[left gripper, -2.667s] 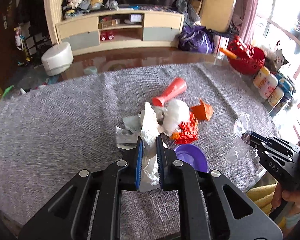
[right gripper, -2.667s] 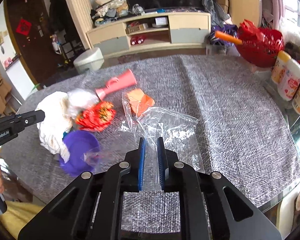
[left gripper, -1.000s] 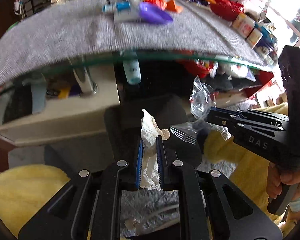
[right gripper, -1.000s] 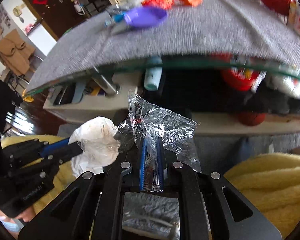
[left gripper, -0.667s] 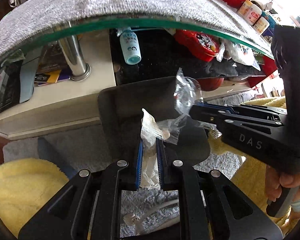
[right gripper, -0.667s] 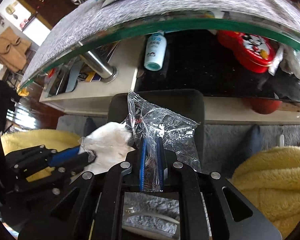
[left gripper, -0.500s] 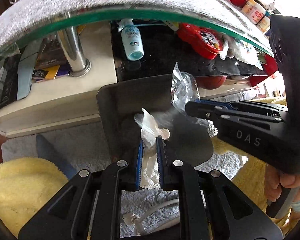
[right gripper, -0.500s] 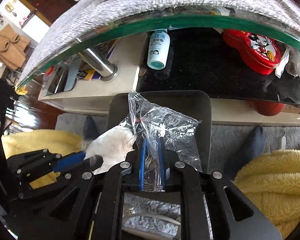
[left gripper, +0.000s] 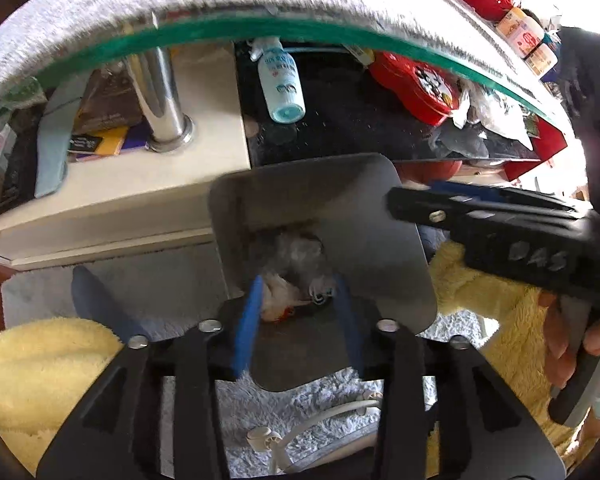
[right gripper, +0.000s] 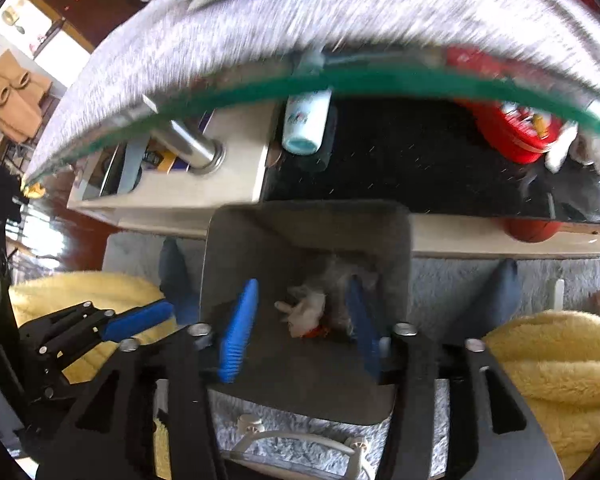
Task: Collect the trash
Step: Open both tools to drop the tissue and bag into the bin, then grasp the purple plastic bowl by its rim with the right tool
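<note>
Both claws hang over the bin [left gripper: 384, 248]: the left claw [left gripper: 296, 304] and the right claw [right gripper: 300, 312] have just been opening, jaws apart, nothing between them. Tissue [right gripper: 306, 310] and wrap lie at the bin's bottom. Lift straight up clear of the rim before returning to the worktop [right gripper: 340, 20].

The left gripper [left gripper: 298, 296] points steeply down, its blue-padded jaws just opened and standing apart with nothing pressed between them. To its right, the right gripper [right gripper: 302, 308] also points down, jaws just opened wide, a hand [left gripper: 580, 344] clasping its handle.
</note>
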